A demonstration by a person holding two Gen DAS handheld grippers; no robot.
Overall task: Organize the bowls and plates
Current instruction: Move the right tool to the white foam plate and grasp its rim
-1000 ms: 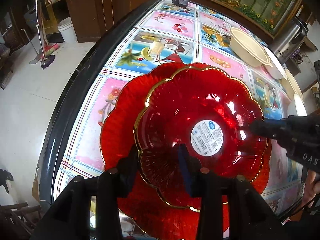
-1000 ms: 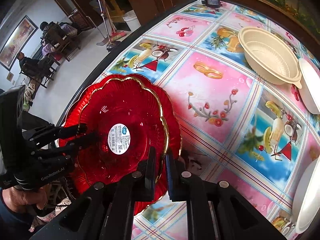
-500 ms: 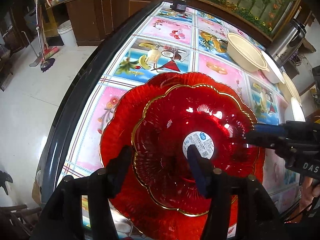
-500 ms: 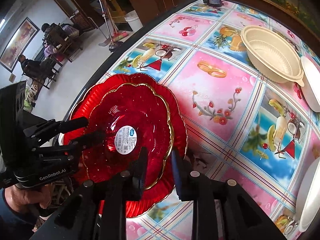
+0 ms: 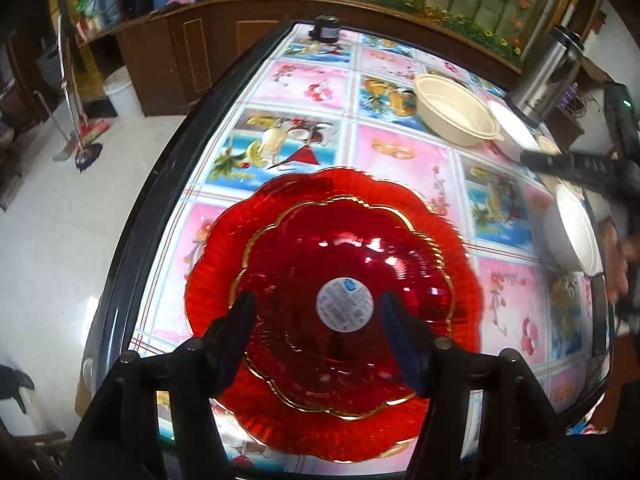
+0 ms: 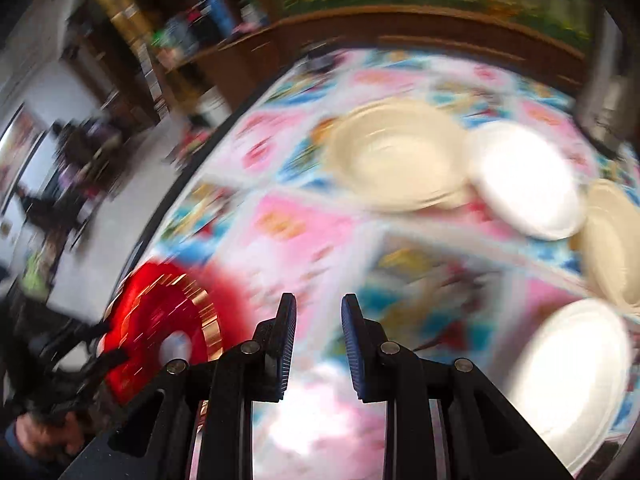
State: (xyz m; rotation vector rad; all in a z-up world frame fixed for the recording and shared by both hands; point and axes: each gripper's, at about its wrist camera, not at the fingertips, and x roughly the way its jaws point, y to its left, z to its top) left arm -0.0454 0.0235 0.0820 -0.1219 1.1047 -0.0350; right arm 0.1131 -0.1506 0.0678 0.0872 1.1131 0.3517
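Two grippers pointing steeply down: my left gripper [image 5: 316, 320] is opening, empty, over the red bowl [image 5: 344, 312]; my right gripper [image 6: 319, 344] is hanging narrowly parted, empty

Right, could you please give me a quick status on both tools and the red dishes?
Left tool opening, empty. Right tool open, empty. Red bowl nested in red plate. Nothing in the way.

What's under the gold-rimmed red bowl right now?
A larger red plate lies under the gold-rimmed red bowl, its scalloped edge showing all around. The plate's middle and the tablecloth beneath are covered.
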